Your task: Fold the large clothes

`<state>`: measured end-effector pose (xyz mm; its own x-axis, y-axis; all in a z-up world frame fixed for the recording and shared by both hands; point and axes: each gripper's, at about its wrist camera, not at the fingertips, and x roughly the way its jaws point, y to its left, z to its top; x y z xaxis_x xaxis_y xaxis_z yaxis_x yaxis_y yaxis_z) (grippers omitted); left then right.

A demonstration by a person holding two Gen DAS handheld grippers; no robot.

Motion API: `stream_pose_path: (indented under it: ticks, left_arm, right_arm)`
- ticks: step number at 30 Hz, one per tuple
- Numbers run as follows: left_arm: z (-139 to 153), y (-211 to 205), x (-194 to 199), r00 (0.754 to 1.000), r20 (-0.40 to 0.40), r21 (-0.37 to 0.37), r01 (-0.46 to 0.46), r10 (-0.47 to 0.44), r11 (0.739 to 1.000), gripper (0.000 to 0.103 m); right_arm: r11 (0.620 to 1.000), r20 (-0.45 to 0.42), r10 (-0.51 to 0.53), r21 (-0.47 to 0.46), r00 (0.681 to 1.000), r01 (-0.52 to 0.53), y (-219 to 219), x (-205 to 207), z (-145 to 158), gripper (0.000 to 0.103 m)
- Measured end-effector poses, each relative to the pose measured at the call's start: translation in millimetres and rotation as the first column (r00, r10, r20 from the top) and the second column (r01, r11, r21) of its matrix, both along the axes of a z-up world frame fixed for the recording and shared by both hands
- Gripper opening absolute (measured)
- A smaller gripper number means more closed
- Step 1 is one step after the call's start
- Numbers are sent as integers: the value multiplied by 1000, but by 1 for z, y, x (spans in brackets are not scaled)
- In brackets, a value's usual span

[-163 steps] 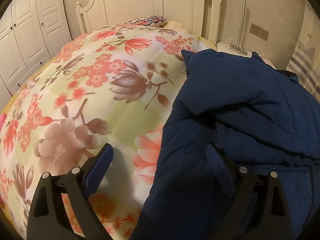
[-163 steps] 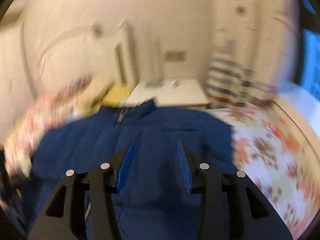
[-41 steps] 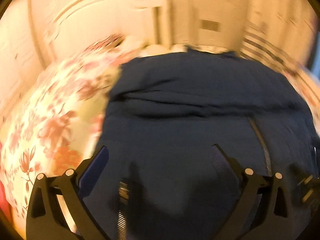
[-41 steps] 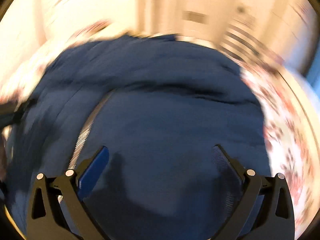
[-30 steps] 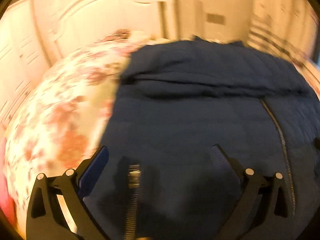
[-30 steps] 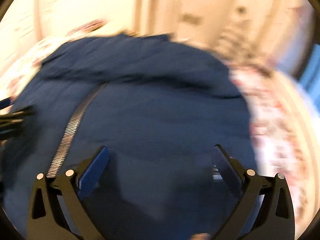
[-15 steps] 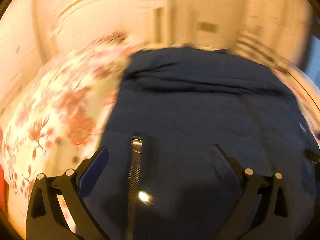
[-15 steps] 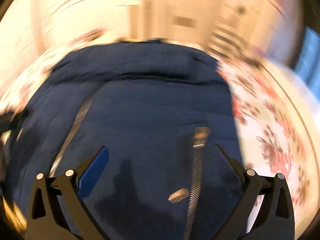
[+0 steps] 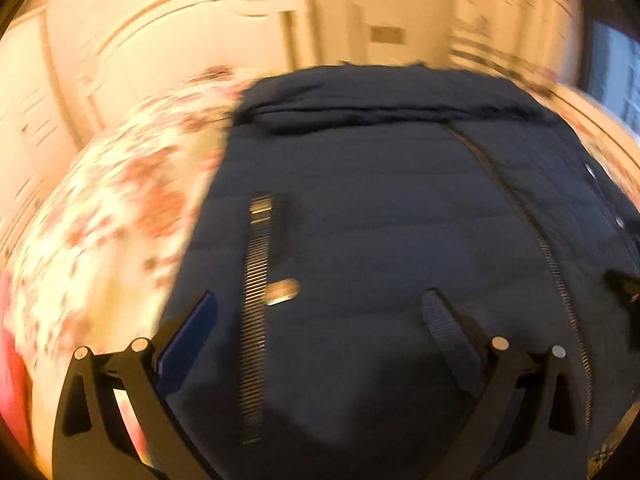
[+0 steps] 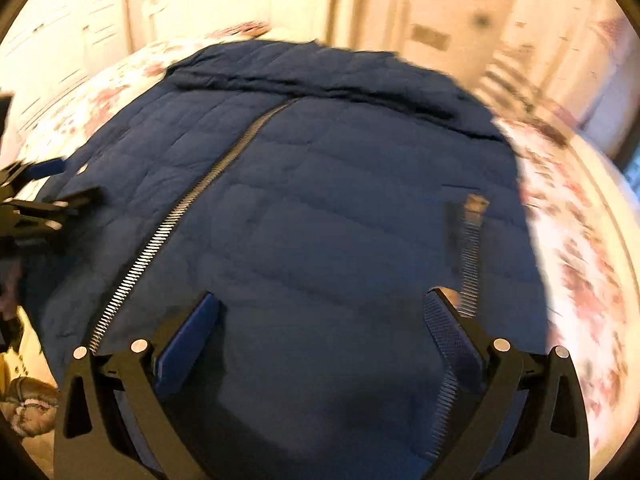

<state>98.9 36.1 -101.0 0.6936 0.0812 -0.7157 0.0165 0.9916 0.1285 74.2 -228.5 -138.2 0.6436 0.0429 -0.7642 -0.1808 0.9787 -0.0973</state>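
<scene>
A navy quilted jacket (image 9: 380, 208) lies spread front-up on a floral bedspread (image 9: 112, 208), collar toward the headboard. Its main zipper (image 10: 192, 196) runs up the middle, and a pocket zipper (image 9: 256, 288) shows on each side. My left gripper (image 9: 320, 312) is open and empty, hovering over the jacket's lower left part. My right gripper (image 10: 320, 312) is open and empty over the lower right part, by the other pocket zipper (image 10: 468, 248). The left gripper also shows at the left edge of the right wrist view (image 10: 40, 204). Both views are motion-blurred.
A white headboard (image 9: 192, 32) and wall stand behind the bed. The bedspread (image 10: 576, 248) extends right of the jacket. White wardrobe doors (image 9: 24, 92) are at far left. A rumpled fabric item (image 10: 28, 404) lies at lower left in the right wrist view.
Both grippers have kept drifting over the spread jacket, staying open. The pocket zippers now sit higher in each view. Earlier, the jacket lay crumpled at the bed's right side.
</scene>
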Motion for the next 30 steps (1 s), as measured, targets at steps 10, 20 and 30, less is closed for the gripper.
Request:
stream_pose_path:
  ticks: [10, 20, 30]
  left_arm:
    - [13, 23, -29, 998, 34, -18, -45, 45, 999, 100]
    - [-17, -50, -44, 974, 5, -3, 227, -227, 974, 101]
    - [-2, 8, -71, 994, 55, -15, 97, -96, 995, 101]
  right_arm:
    - [988, 46, -138, 71, 989, 134, -41, -41, 11, 99]
    - [992, 67, 109, 57, 992, -113, 20, -47, -10, 99]
    - [998, 110, -21, 56, 994, 15, -32, -77, 11, 98]
